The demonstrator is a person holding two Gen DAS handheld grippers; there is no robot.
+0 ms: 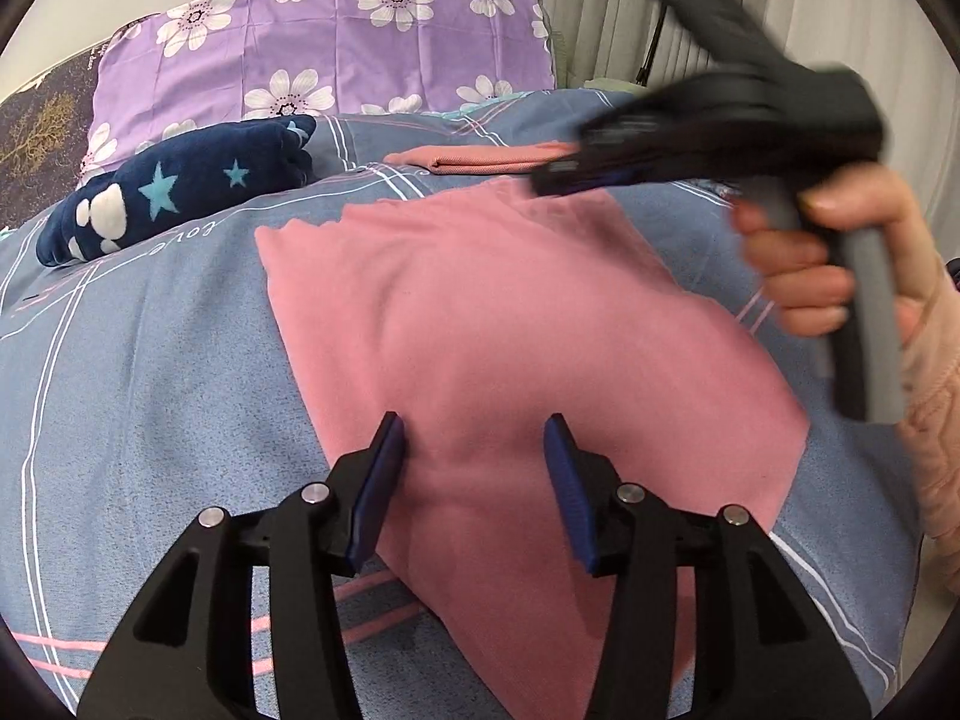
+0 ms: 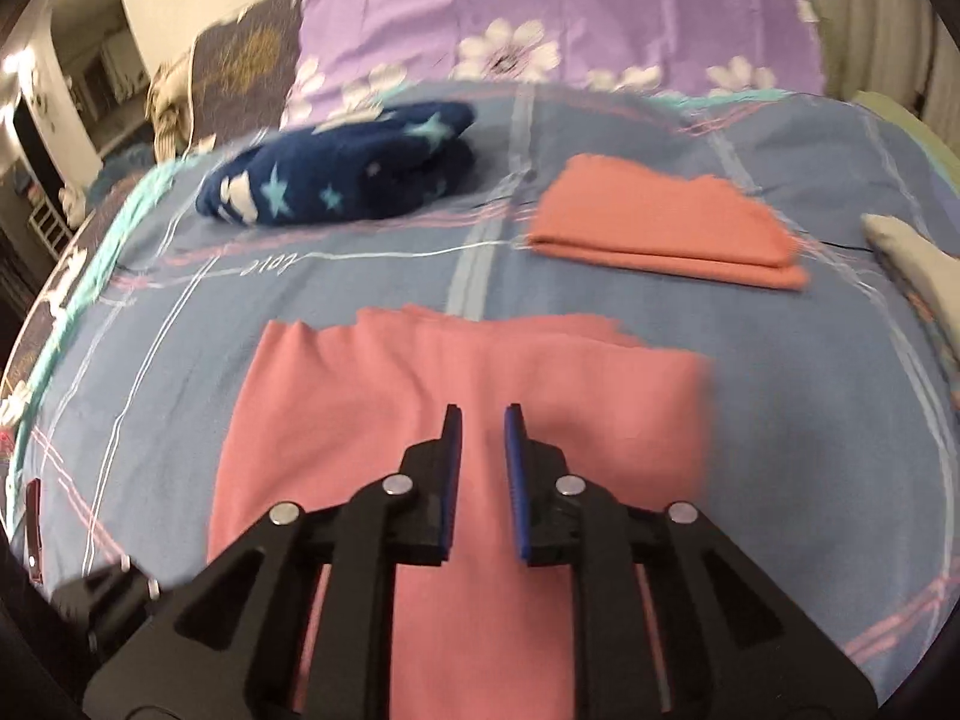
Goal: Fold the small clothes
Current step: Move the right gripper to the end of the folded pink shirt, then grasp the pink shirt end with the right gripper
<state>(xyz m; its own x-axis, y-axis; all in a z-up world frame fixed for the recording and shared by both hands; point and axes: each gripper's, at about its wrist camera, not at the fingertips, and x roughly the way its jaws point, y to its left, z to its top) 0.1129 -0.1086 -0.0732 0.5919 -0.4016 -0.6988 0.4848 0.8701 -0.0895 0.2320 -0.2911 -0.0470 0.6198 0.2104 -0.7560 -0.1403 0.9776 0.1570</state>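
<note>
While the left gripper (image 1: 474, 438) stands released over the pink cloth (image 1: 510, 312), the right gripper (image 2: 483, 420) hovers nearly clenched, grasping nothing.

Pink cloth (image 1: 510, 324) flat on bedspread (image 1: 150, 360)

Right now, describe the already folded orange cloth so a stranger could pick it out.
Start at the purple flowered pillow at the bed's far end. On the blue checked bedspread before it lies a small orange cloth, folded flat. Unlike the bigger pink cloth nearer, it is a compact stacked rectangle.
</note>
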